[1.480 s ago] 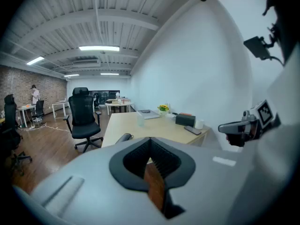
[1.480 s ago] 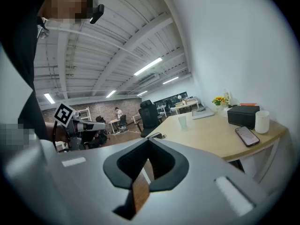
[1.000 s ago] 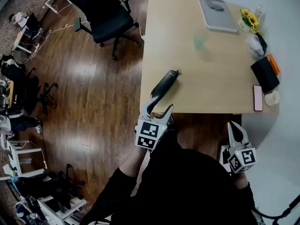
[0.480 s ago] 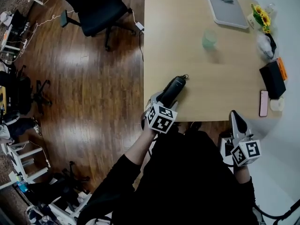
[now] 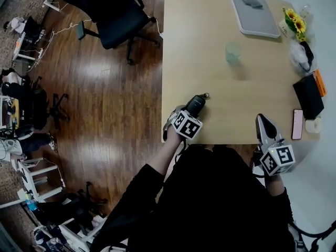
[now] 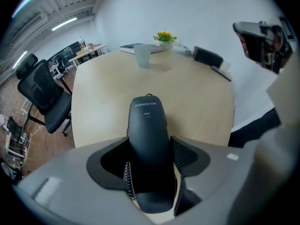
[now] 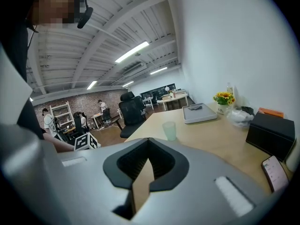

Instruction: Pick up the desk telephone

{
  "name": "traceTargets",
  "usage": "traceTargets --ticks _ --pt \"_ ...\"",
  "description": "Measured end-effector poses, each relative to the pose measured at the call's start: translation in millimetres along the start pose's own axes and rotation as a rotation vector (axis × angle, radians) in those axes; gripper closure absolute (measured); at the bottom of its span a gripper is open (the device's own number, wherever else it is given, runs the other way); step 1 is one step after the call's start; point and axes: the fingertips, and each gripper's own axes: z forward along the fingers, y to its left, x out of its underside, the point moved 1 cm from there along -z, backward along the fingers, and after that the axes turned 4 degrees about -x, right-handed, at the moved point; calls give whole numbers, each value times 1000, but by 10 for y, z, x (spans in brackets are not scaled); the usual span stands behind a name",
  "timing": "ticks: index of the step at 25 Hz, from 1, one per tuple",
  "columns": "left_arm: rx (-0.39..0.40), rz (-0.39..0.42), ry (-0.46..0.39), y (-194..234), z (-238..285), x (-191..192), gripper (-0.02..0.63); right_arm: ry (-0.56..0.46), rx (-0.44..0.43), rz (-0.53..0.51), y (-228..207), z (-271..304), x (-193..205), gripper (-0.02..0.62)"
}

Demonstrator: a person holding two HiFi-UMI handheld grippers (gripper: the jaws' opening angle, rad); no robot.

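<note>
The black telephone handset [image 5: 196,104] lies on the wooden table [image 5: 252,101] near its front left corner, its coiled cord beside it. My left gripper [image 5: 183,117] points steeply down over the handset's near end. In the left gripper view the handset [image 6: 149,139] runs between the wide jaws of the left gripper [image 6: 150,165]; a gap with the cord shows at the left pad, so the gripper is open. My right gripper [image 5: 264,124] is over the table's front edge at the right, its jaws together and holding nothing, as the right gripper view shows [image 7: 143,172].
On the table are a pale green cup [image 5: 233,51], a grey tray [image 5: 253,13], yellow flowers [image 5: 294,21], a black box [image 5: 308,96], a mobile phone [image 5: 297,124] and a tape roll [image 5: 313,125]. A black office chair [image 5: 113,12] stands on the wooden floor to the left.
My left gripper has come down from off the table's edge onto the handset, tilting downward. My right gripper has moved forward to the table's front edge.
</note>
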Motion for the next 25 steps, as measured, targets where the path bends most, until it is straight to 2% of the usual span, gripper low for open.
traceTargets --ticks 3,6,10,12,14,16,18,22,25 --pt "9 24 55 -9 116 32 341 7 -1 14 -109 16 30 594" --pt "11 36 51 -4 131 29 337 30 7 27 -184 24 108 594" --pt "-67 81 15 41 245 56 331 49 18 36 -268 40 159 594" --pt "-77 113 22 17 252 52 341 52 22 33 -285 42 171 594" --pt "-55 176 62 -98 198 44 337 53 22 24 -283 33 177 594" --pt "-40 282 101 -260 185 65 342 54 22 22 -299 28 182 594" --pt "-34 331 112 -323 214 75 350 55 28 34 -344 19 198 594" --pt "23 307 42 -319 217 41 341 60 34 45 -364 14 198 594" --pt "8 298 -2 -298 237 69 344 56 25 57 -340 48 215 594"
